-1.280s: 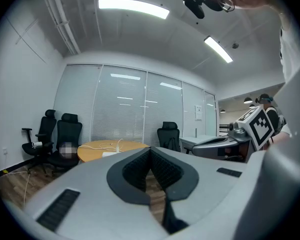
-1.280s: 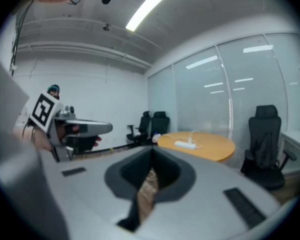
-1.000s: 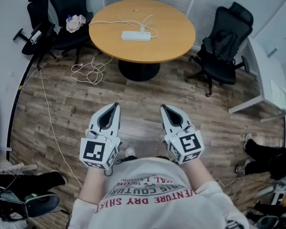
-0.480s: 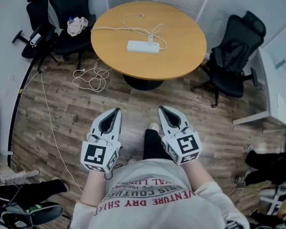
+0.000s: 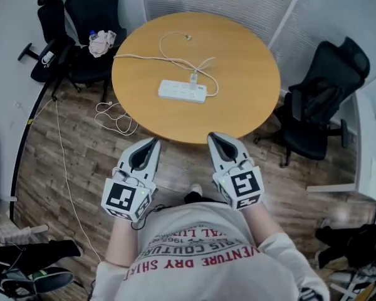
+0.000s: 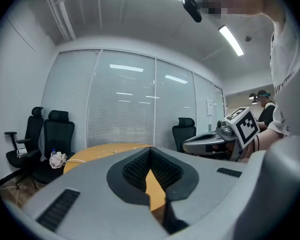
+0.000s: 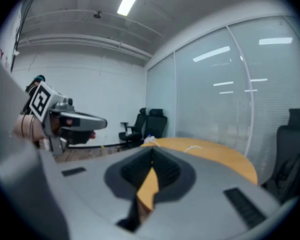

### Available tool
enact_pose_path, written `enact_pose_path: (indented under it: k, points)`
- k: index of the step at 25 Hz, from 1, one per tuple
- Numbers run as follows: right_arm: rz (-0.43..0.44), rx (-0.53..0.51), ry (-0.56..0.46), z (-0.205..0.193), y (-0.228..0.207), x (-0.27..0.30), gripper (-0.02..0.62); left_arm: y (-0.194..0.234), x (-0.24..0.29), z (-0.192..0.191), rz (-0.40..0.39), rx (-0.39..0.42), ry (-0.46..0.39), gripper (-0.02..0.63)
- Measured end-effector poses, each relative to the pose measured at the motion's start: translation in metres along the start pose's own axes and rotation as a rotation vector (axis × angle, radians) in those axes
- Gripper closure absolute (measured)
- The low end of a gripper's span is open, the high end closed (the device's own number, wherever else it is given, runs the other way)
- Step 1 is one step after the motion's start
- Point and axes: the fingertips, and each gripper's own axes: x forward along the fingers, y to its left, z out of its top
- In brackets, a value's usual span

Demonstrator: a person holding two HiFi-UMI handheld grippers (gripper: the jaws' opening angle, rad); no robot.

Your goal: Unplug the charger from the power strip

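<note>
head view: a round wooden table [image 5: 250,115] stands ahead of the person on a wood plank floor [image 5: 62,168]. the power strip [image 5: 182,91] lies flat near the middle of the table top, and the charger [image 5: 193,78] stands plugged into its far side, close to the right end. a thin white cable [image 5: 166,46] loops away from the charger across the far half of the table. the left gripper [image 5: 154,142] and the right gripper [image 5: 212,137] are held side by side just short of the table's near edge, well apart from the power strip, each with its jaws pressed together and nothing in them. 2 black chairs [image 5: 91,11] stand to the table's left, 1 with a crumpled cloth [image 5: 102,41] on its seat, and another black chair [image 5: 323,99] stands to the right. a loose white cord [image 5: 116,115] lies coiled on the floor by the table's left side.

left gripper view: the jaws are clenched, tip to tip, gripping nothing. the table top shows through the slit behind the pads. the right gripper hangs at the right of the view, and the 2 black chairs stand at the left before a blinded glass wall [image 6: 125,104].

right gripper view: the jaws are closed with nothing between them. the table stretches off beyond them to the right, and the left gripper shows at the left.
</note>
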Motion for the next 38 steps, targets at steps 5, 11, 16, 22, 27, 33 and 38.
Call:
enact_pose_path:
  k: [5, 11, 16, 22, 27, 33, 38]
  points:
    - [0.014, 0.013, 0.03, -0.008, -0.05, 0.032, 0.569, 0.009, 0.063, -0.004, -0.004, 0.012, 0.018, 0.577]
    - [-0.004, 0.036, 0.075, -0.016, -0.087, 0.08, 0.569, 0.052, 0.122, -0.017, -0.009, -0.044, 0.054, 0.577]
    - [-0.07, 0.054, 0.101, -0.012, -0.111, 0.131, 0.569, 0.094, 0.177, -0.027, -0.11, -0.02, 0.086, 0.577]
    - [-0.166, 0.147, 0.156, -0.022, -0.139, 0.185, 0.569, 0.145, 0.239, -0.059, -0.24, 0.006, 0.203, 0.577]
    - [-0.214, 0.219, 0.236, -0.046, -0.147, 0.216, 0.569, 0.16, 0.266, -0.102, -0.35, 0.003, 0.3, 0.577]
    - [-0.256, 0.272, 0.334, -0.081, -0.155, 0.238, 0.568, 0.153, 0.285, -0.17, -0.493, 0.093, 0.437, 0.577]
    - [-0.252, 0.291, 0.417, -0.111, -0.154, 0.254, 0.568, 0.152, 0.29, -0.224, -0.554, 0.23, 0.584, 0.577]
